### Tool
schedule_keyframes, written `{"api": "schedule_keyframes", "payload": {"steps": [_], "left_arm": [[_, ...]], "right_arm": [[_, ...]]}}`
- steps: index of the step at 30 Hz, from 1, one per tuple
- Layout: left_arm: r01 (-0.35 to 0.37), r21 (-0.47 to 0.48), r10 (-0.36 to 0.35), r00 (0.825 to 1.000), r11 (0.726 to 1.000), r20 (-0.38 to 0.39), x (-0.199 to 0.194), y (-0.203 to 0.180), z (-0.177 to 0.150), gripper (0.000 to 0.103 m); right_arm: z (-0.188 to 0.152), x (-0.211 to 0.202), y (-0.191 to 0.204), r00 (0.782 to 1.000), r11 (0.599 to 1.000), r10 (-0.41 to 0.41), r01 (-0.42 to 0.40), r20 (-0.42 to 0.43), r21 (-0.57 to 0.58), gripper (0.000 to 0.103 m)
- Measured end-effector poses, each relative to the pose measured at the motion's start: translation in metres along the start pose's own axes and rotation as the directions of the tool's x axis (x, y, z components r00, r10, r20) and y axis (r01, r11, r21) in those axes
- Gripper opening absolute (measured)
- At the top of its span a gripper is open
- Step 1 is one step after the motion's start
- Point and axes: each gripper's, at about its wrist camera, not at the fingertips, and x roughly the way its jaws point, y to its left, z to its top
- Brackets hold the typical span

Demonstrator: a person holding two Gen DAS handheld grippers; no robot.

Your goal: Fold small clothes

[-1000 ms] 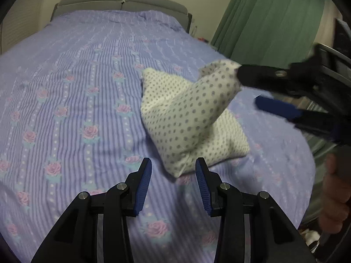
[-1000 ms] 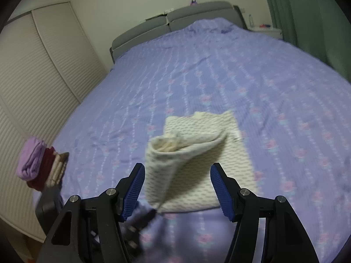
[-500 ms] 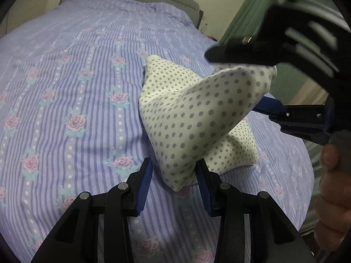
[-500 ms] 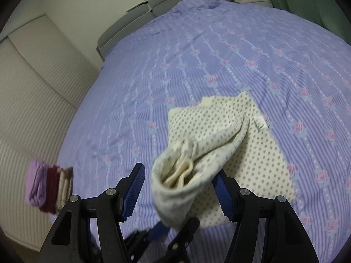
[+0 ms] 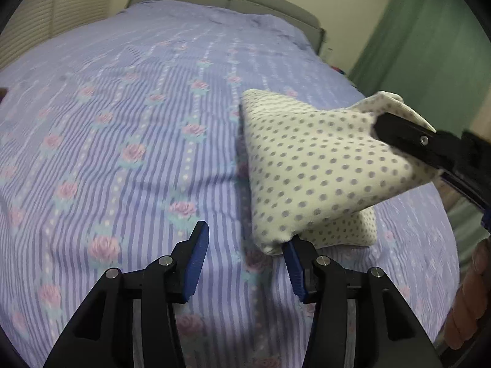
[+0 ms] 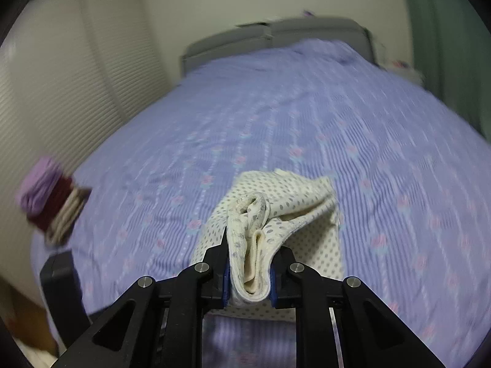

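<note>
At the bed's left edge sits a stack of folded clothes (image 6: pixel 52 202), purple, dark red and beige. The left tool (image 5: pixel 245 263) hovers low over the striped rose-print bedspread (image 5: pixel 122 153) with its blue pads apart, gripping nothing; the right pad touches the lower corner of the cream polka-dot garment (image 5: pixel 307 165). That garment lies toward the bed's right side near the foot, one end raised off the cover. The right tool (image 6: pixel 249 276) is clamped on that bunched end, folds squeezed between its pads.
</note>
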Motion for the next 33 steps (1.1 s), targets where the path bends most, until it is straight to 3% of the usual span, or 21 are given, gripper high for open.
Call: {"api": "schedule_keyframes", "payload": {"steps": [4, 8, 12, 19, 22, 26, 29, 32, 33], "left_arm": [[-0.043, -0.033, 0.043, 0.999, 0.999, -0.014, 0.002, -0.008, -0.009, 0.048], [-0.046, -0.046, 0.044, 0.998, 0.998, -0.037, 0.002, -0.002, -0.009, 0.048], [-0.066, -0.023, 0.065, 0.997, 0.998, -0.044, 0.007, -0.004, -0.011, 0.048], [-0.088, 0.007, 0.088, 0.995, 0.996, -0.047, 0.013, -0.010, -0.006, 0.050], [-0.096, 0.023, 0.097, 0.994, 0.995, -0.049, 0.016, -0.015, -0.007, 0.050], [-0.085, 0.056, 0.089, 0.994, 0.995, -0.068, 0.021, -0.015, -0.003, 0.051], [-0.042, 0.126, 0.056, 0.993, 0.991, -0.108, 0.018, -0.016, 0.000, 0.051], [0.044, 0.158, -0.021, 0.989, 0.986, -0.144, 0.005, -0.012, 0.000, 0.051], [0.059, 0.177, -0.035, 0.990, 0.982, -0.138, -0.002, -0.012, 0.000, 0.051]], "right_arm": [[-0.004, 0.004, -0.003, 0.999, 0.989, -0.040, 0.038, -0.011, -0.140, 0.018], [-0.017, 0.019, -0.031, 0.996, 0.997, -0.022, 0.015, -0.086, -0.076, 0.018], [-0.034, 0.025, -0.047, 0.994, 1.000, -0.011, 0.009, -0.106, -0.018, 0.018], [-0.029, 0.021, -0.047, 0.997, 0.998, -0.035, 0.032, -0.062, -0.059, 0.018], [-0.032, 0.031, -0.047, 0.994, 0.992, -0.074, 0.064, -0.085, -0.106, 0.018], [-0.047, 0.040, -0.057, 0.992, 0.998, -0.055, 0.050, -0.117, -0.041, 0.018], [-0.048, 0.037, -0.069, 0.994, 0.998, -0.021, 0.026, -0.109, 0.051, 0.030], [-0.046, 0.025, -0.074, 0.993, 0.994, -0.022, 0.034, -0.114, 0.104, 0.060], [-0.045, 0.019, -0.073, 0.994, 0.993, -0.032, 0.043, -0.103, 0.108, 0.064]]}}
